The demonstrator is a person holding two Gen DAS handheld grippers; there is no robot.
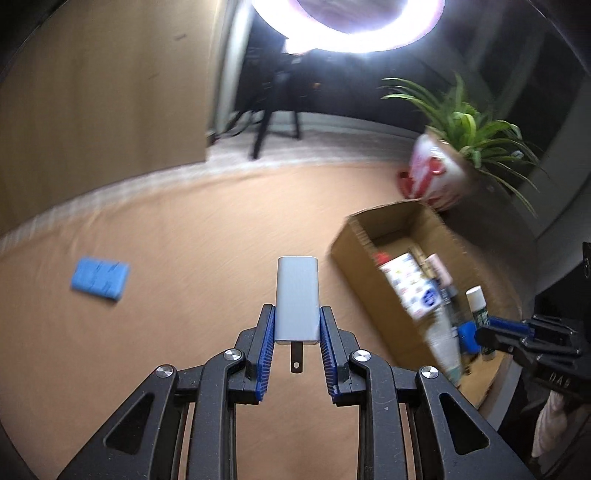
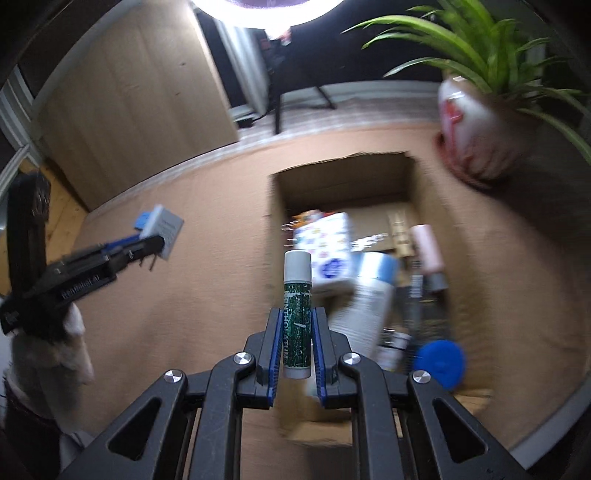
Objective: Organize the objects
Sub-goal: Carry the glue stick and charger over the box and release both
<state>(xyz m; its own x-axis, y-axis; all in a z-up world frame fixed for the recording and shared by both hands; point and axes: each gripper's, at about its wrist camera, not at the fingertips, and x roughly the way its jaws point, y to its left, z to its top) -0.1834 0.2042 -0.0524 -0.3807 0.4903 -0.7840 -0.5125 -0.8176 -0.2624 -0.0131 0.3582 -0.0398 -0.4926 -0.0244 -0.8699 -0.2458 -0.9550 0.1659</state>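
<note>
My left gripper [image 1: 297, 314] is shut on a grey wall charger [image 1: 297, 295], prongs pointing back toward the camera, held above the tan table. My right gripper [image 2: 295, 317] is shut on a green lip balm tube [image 2: 296, 314] with a white cap, held upright over the near edge of an open cardboard box [image 2: 275, 206]. The box [image 1: 365, 236] holds several items: a white printed carton [image 2: 327, 240], a white tube [image 2: 365, 302], a pink tube [image 2: 428, 247], a blue cap [image 2: 439, 363]. The left gripper [image 2: 155, 243] with the charger [image 2: 164, 229] shows at the left in the right wrist view.
A blue rectangular object [image 1: 99, 277] lies on the table [image 1: 207, 229] at the left. A potted plant [image 1: 439, 173] in a red-and-white pot stands behind the box. A ring light [image 1: 351, 26] on a tripod glares beyond the table's far edge. A pale sleeve [image 2: 70, 354] shows behind the left gripper.
</note>
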